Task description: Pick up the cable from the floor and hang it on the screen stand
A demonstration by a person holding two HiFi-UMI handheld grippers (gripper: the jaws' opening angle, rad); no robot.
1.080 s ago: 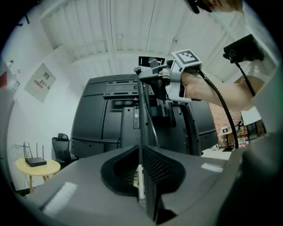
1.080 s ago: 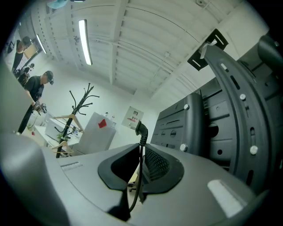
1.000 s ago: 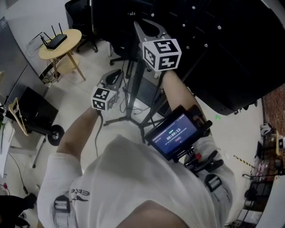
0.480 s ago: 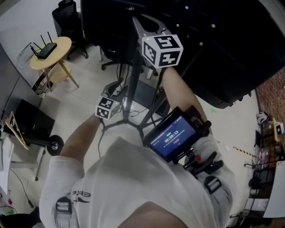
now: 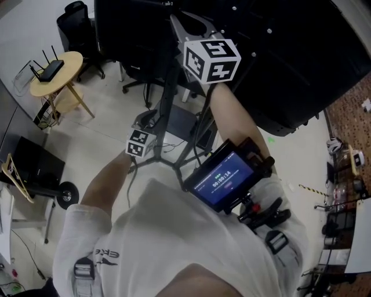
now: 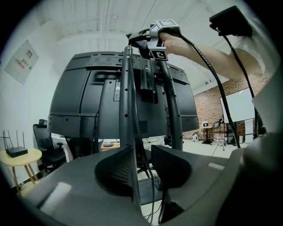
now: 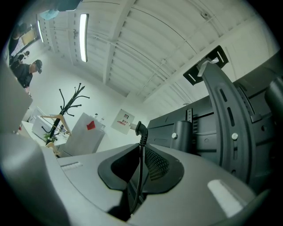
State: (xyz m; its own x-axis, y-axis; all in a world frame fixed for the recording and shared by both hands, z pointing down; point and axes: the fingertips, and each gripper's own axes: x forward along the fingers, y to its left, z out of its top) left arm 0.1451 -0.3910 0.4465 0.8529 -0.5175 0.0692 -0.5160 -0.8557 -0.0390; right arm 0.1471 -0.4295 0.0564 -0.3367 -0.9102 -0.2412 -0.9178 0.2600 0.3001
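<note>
Cable pinched in right gripper jaws, plug above; left gripper jaws just opened, cable loose in their gap

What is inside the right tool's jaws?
A thin black cable, pinched in the right tool; its plug sticks out beyond the jaws. The cable's lower run is hidden under the tool's body.

Two tongs at work: left tongs and right tongs. One cable, one stand. Around them are one round table bearing one router, one chair, one coat rack and one small display.
</note>
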